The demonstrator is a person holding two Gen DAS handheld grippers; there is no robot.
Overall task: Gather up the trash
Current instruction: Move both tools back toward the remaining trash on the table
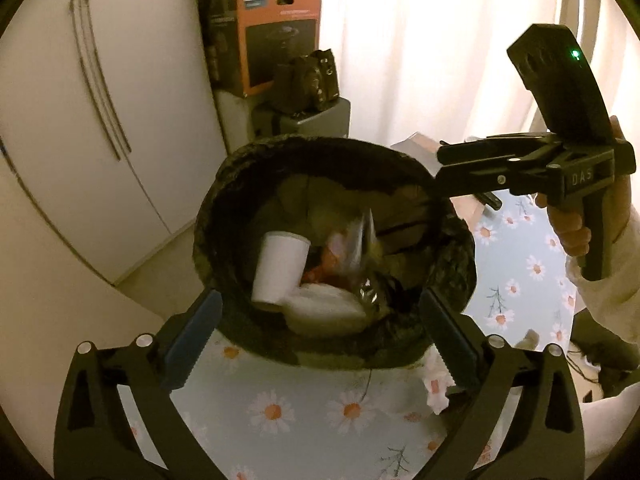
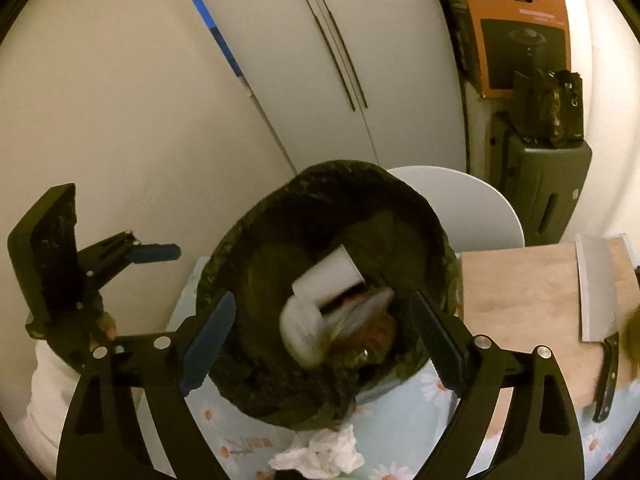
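Tissue waits by the bin: right gripper, jaws apart like the left gripper's, should drop low and pinch its middle.

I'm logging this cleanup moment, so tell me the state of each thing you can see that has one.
Trash bin: open, bag-lined, partly filled.
White cup: in the bin, on its side.
Crumpled tissue: on the tablecloth, outside the bin.
Cleaver: flat on the cutting board.
Left hand-held gripper: open, empty.
Right hand-held gripper: open, empty.

Bin liner dk green; cup white; tablecloth lt blue w/ daisies; tissue white.
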